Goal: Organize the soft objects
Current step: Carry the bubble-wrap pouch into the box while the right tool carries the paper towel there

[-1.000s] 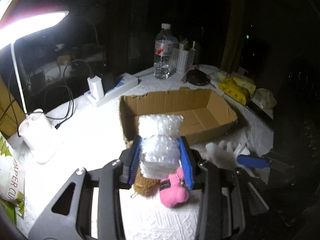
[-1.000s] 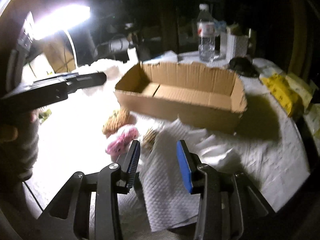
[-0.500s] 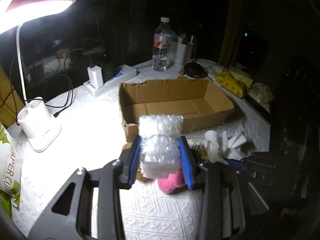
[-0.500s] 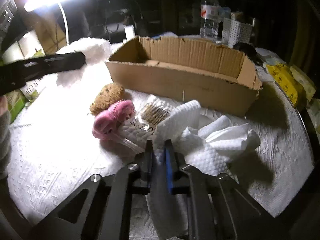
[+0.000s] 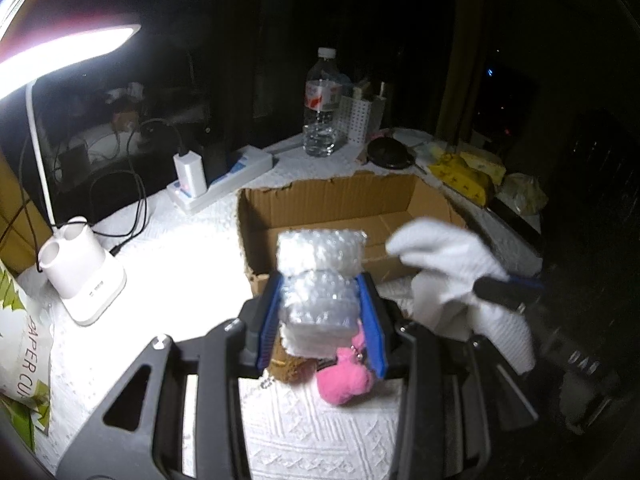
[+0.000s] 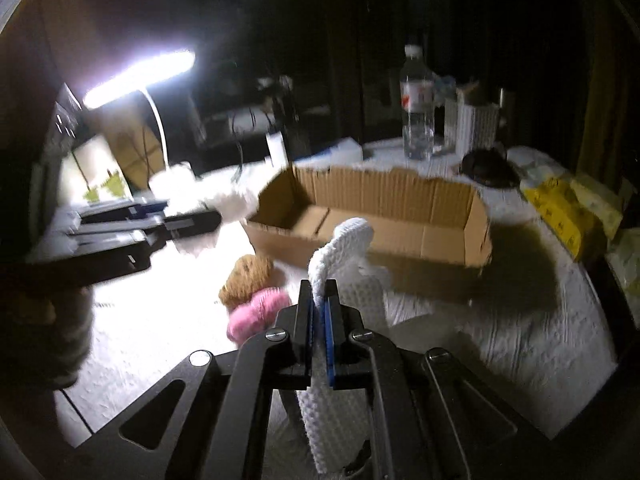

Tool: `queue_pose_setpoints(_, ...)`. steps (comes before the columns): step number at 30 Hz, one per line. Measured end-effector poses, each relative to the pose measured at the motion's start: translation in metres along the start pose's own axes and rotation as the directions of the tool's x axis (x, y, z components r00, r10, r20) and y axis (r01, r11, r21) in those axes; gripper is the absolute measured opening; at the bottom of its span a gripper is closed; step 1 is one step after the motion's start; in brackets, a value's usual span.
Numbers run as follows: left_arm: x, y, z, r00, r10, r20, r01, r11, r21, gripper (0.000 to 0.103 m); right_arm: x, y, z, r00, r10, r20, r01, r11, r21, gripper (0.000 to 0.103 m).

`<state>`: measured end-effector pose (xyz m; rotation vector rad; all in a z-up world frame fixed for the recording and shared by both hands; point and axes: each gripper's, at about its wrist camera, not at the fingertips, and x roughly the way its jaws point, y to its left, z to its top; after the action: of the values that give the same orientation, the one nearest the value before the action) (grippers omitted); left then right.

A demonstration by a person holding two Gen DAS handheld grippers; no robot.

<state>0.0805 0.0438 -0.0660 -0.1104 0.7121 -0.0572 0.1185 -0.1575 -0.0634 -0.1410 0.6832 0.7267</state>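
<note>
With the left claw (image 5: 322,312) clamped on the clear bubble-wrap wad (image 5: 320,276) and the right claw (image 6: 319,312) pinching the white waffle-textured cloth (image 6: 344,256) just before the open brown cardboard box (image 6: 384,216), each should cross the near wall, then release low inside.

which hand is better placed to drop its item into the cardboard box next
Left, probably. The left gripper holds the bubble wrap at the cardboard box near wall. The right gripper, shut on the white cloth, looks farther back.

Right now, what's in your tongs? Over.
Left tongs shut on bubble wrap. Right tongs shut on white cloth. Cardboard box ahead, open.
</note>
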Motion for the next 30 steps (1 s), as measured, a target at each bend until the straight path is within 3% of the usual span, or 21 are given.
queue_pose_setpoints(15, 0.007, 0.005, 0.022, 0.999, 0.021, 0.036, -0.021, 1.0, -0.015, 0.038, -0.014, -0.036, 0.044, 0.996, -0.015, 0.09, 0.014, 1.0, 0.007, 0.005)
queue_pose_setpoints(30, 0.033, 0.008, 0.045, 0.998, 0.04, 0.044, -0.039, 0.999, -0.02, 0.038, 0.006, -0.074, 0.077, 0.993, -0.015, 0.118, 0.012, 1.0, 0.026, 0.005)
